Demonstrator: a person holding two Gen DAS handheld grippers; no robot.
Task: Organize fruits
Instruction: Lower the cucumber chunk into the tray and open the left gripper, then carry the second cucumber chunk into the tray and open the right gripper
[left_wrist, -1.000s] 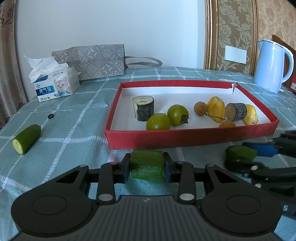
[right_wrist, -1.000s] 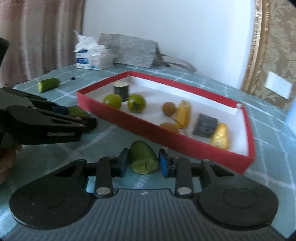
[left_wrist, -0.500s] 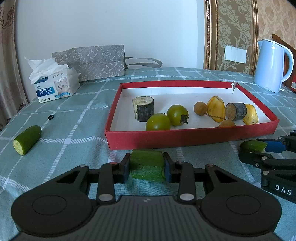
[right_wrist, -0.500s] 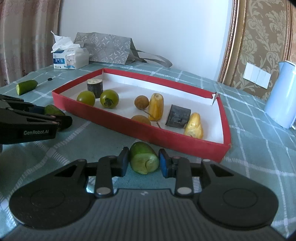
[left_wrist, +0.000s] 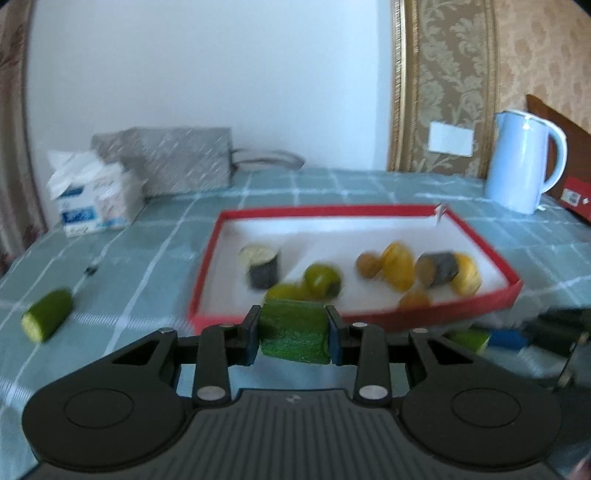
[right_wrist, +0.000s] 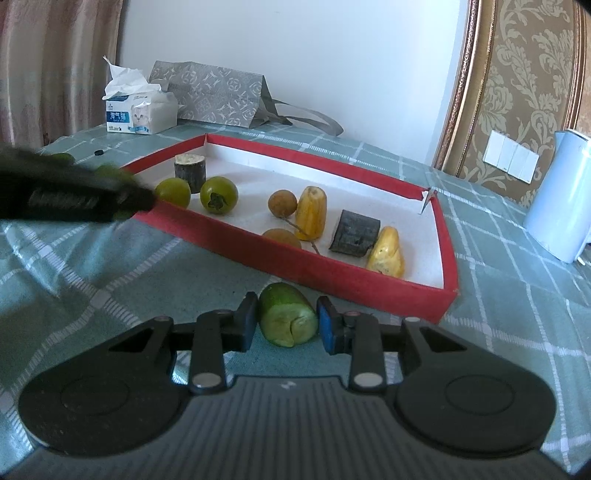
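The cucumber chunk (left_wrist: 293, 331) sits pinched between the fingers of the left gripper (left_wrist: 293, 334), hanging just in front of the red tray's (left_wrist: 207, 273) near wall, its long axis crosswise from one finger to the other, cut ends against the pads. A second cucumber piece (right_wrist: 287, 319) is pinched by the right gripper (right_wrist: 287, 320), also just outside the tray's near wall; its long axis runs along the fingers, pale cut face toward the camera and rounded end toward the tray.

Inside the tray already lie two green round fruits (right_wrist: 218, 194), two small brown ones, two yellow pieces and two dark chunks, so much of the sorting looks done. What seems left: both held pieces need to go over the wall, and a third cucumber piece (left_wrist: 47, 319) lies on the checked surface (left_wrist: 147, 266) well to the left of the tray, cut end toward the camera. A tissue box (right_wrist: 138, 112), a grey bag and a kettle (left_wrist: 522, 162) stand beyond the tray.
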